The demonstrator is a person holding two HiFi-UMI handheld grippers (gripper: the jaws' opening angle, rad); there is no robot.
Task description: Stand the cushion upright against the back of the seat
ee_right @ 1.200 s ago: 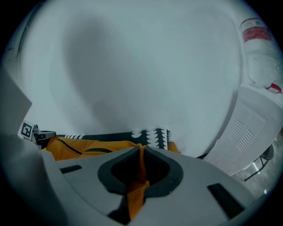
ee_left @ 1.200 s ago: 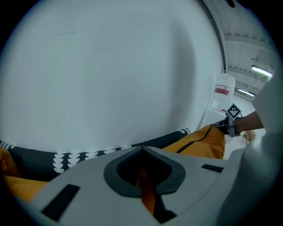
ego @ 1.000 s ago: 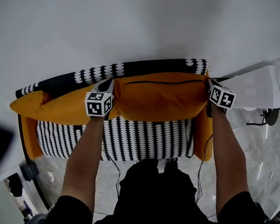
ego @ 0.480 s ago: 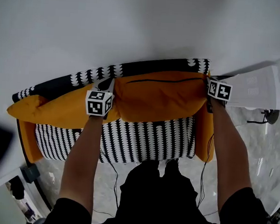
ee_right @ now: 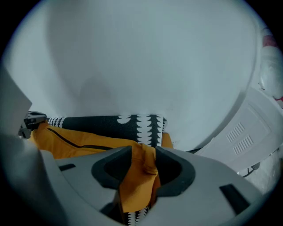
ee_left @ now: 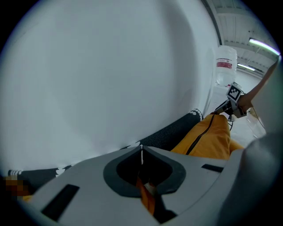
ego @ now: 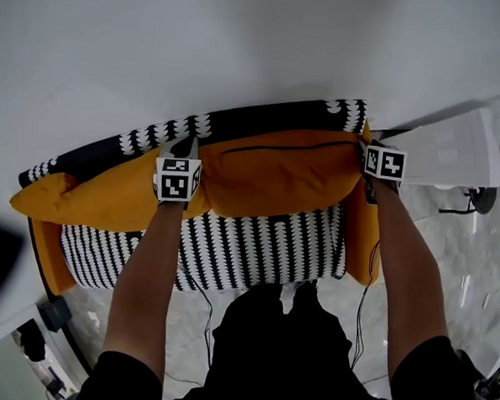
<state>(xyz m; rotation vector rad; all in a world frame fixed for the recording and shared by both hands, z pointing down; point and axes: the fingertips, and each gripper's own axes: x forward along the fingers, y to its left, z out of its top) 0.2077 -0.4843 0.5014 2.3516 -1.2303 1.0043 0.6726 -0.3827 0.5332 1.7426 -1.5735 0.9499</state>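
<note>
One orange cushion (ego: 285, 173) with a dark zipper along its upper side is standing on the striped seat (ego: 255, 248) and leaning on the seat's black patterned back (ego: 263, 120). A second orange cushion (ego: 89, 199) is lying just beside it on the left.

Two grippers are reaching to it. The left hand-held gripper (ee_left: 141, 154) is clamping a fold of the cushion. The right hand-held gripper (ee_right: 142, 152) has just been opening its jaws, and the corner fabric is hanging loose between them.

A white wall (ego: 243, 42) is rising behind the seat. A white case (ego: 456, 153) is standing near on the right.
</note>
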